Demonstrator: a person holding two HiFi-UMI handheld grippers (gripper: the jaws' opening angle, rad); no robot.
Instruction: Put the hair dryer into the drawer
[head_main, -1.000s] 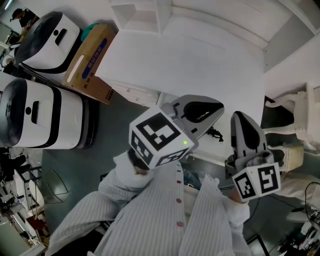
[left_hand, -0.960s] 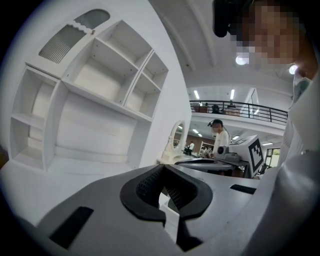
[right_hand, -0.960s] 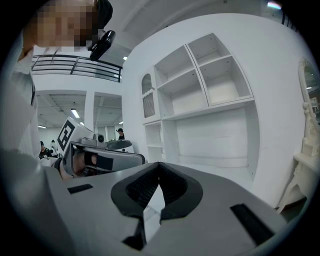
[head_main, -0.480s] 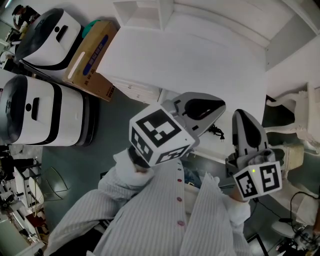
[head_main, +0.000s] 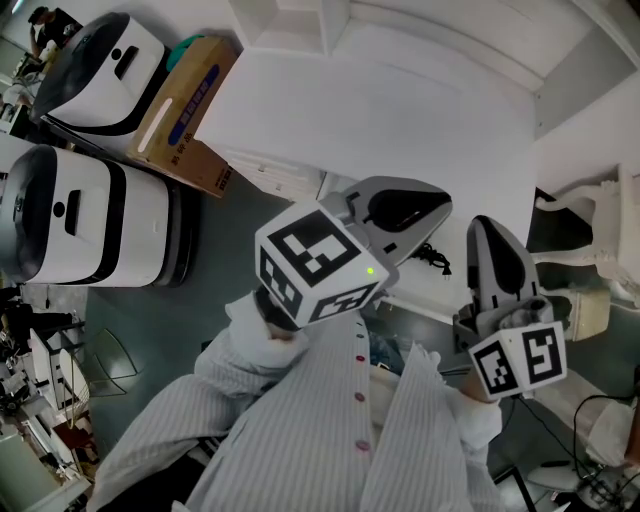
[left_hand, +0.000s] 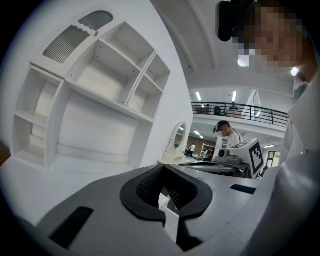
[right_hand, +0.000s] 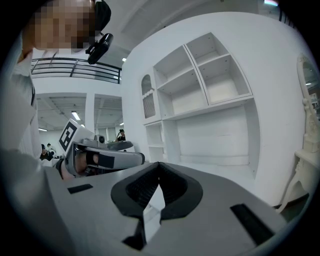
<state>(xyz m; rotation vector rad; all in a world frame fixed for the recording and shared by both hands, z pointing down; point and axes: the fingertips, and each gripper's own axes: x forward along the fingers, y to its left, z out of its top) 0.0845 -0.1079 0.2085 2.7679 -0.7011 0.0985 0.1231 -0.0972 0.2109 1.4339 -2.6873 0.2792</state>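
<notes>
Small dark object (head_main: 432, 259) lies near white desk (head_main: 400, 130) edge

Shelf unit (left_hand: 100, 90) is standing before the left gripper (left_hand: 165, 189). Cardboard box (head_main: 185, 110) is lying to its left, mirror (left_hand: 178, 145) to its right.

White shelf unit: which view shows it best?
The left gripper view: the shelf unit looms largest, compartments facing the camera. The right gripper view shows it smaller; the head view, only its top.

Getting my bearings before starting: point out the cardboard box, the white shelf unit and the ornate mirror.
cardboard box (head_main: 185, 108), head view, on its top face.
white shelf unit (left_hand: 102, 79), left gripper view, back panel of a middle compartment.
ornate mirror (left_hand: 179, 138), left gripper view, its oval centre.
</notes>
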